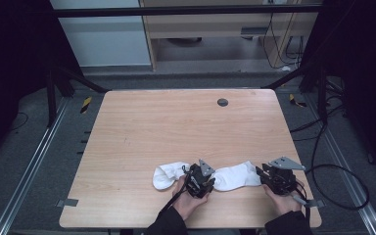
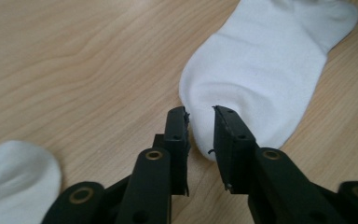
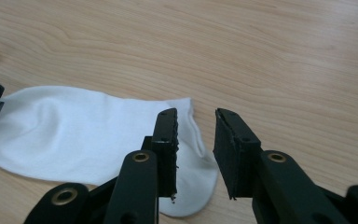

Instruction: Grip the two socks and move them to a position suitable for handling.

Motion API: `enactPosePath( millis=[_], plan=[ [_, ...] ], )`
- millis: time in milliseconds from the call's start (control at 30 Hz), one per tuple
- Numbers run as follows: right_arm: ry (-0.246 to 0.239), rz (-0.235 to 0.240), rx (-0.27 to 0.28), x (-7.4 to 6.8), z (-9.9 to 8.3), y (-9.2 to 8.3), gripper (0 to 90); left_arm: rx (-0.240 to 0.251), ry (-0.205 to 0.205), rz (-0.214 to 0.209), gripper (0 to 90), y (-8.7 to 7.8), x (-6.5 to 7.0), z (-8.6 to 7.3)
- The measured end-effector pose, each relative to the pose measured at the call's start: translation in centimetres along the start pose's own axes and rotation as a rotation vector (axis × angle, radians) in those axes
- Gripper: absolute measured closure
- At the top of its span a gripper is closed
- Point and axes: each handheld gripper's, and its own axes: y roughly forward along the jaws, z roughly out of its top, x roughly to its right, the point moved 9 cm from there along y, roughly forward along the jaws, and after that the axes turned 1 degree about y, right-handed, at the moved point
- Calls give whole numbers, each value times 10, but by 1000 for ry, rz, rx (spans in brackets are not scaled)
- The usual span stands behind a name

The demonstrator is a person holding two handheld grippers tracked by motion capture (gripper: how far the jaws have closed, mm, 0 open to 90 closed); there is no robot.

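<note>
Lying flat near the tabletop's (image 1: pixel 142 127) near edge, the sock (image 1: pixel 235 177) is resting between both tongs, left (image 1: pixel 210 185) and right (image 1: pixel 260 175), each part-open, gripping nothing; regripping its ends seems next.

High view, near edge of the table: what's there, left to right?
Crumpled white sock → left tool → flat white sock → right tool, all on the light wooden table.

Lab: framed test table (image 1: pixel 142 122), cables (image 1: pixel 340 169)
</note>
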Motion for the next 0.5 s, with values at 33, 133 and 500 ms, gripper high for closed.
enactPosePath(
  millis=[33, 133, 500],
  plan=[
    [0, 0, 0, 0, 0, 0, 688, 0, 0, 0, 695, 0, 0, 0],
    [-8, 38, -4, -9, 8, -4, 657, 20, 21, 9, 641, -17, -7, 4],
    [-63, 156, 22, -52, 36, -7, 598, 68, 15, 80, 531, -95, -76, -7]
  ],
)
